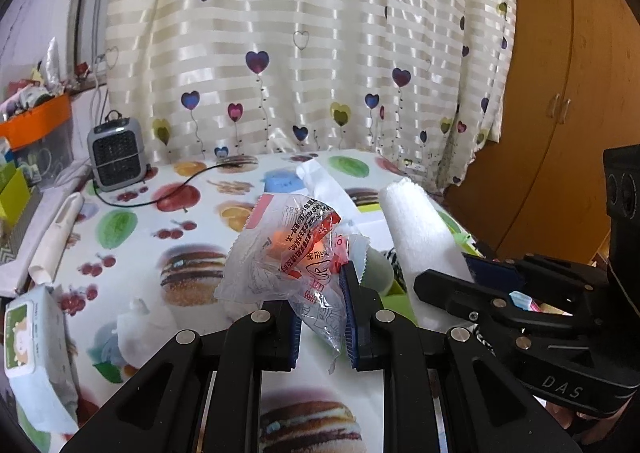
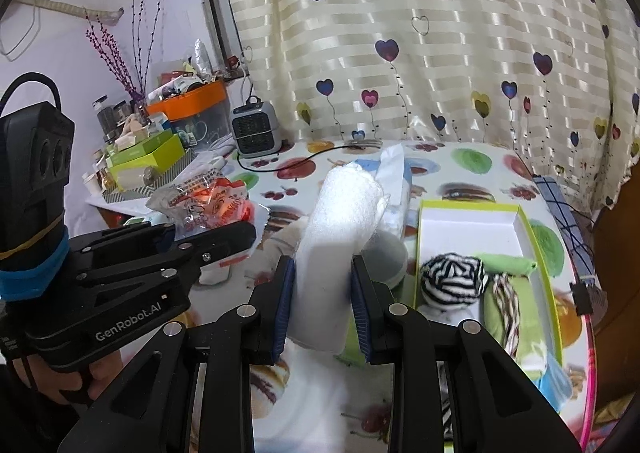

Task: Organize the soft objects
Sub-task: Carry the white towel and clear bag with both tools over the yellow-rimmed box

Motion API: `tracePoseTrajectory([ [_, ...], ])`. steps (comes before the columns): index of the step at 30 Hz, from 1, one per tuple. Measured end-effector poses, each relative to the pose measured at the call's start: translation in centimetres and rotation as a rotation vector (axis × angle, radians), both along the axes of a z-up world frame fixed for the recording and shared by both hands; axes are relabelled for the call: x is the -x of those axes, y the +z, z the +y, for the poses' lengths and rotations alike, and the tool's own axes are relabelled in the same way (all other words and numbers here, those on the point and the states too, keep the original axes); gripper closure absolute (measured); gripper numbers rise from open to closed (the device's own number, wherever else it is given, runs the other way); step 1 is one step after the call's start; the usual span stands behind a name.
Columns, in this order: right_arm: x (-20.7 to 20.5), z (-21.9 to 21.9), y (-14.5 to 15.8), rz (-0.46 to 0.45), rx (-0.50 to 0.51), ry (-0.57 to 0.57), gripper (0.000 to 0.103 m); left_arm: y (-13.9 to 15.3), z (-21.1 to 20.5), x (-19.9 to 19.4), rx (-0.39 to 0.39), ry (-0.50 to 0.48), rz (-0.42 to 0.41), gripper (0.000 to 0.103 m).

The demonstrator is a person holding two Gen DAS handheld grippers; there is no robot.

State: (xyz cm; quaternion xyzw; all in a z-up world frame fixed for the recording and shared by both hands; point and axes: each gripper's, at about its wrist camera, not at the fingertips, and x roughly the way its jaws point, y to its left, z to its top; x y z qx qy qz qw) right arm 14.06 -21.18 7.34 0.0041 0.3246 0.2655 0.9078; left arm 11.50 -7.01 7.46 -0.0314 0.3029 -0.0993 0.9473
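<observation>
The left gripper [image 1: 322,317] is squeezing a crinkly bag [image 1: 288,253]. The right gripper [image 2: 322,305] is squeezing a white towel [image 2: 340,229].

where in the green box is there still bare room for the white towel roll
The far half of the green-rimmed box is bare white floor, bordered by its far wall and the striped ball. The near half is crowded: the ball, a green cloth and twisted cord. The towel roll is in the right gripper.
</observation>
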Motion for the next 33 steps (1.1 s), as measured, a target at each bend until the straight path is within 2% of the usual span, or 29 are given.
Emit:
tracePoseTrajectory([
  [14, -3.0, -4.1, 1.0, -0.025, 0.019, -0.116, 0.074, 0.3, -3.6, -4.0, 0.014, -0.111, -0.010, 0.086],
  [26, -7.1, -7.4, -0.3, 0.019, 0.073, -0.199, 0.074, -1.6, -7.1, -8.9, 0.020, -0.207, 0.056, 0.086],
  [33, -10.0, -8.5, -2.0, 0.080, 0.111, -0.216, 0.074, -2.7, -8.9, -11.8, 0.044, -0.269, 0.121, 0.086],
])
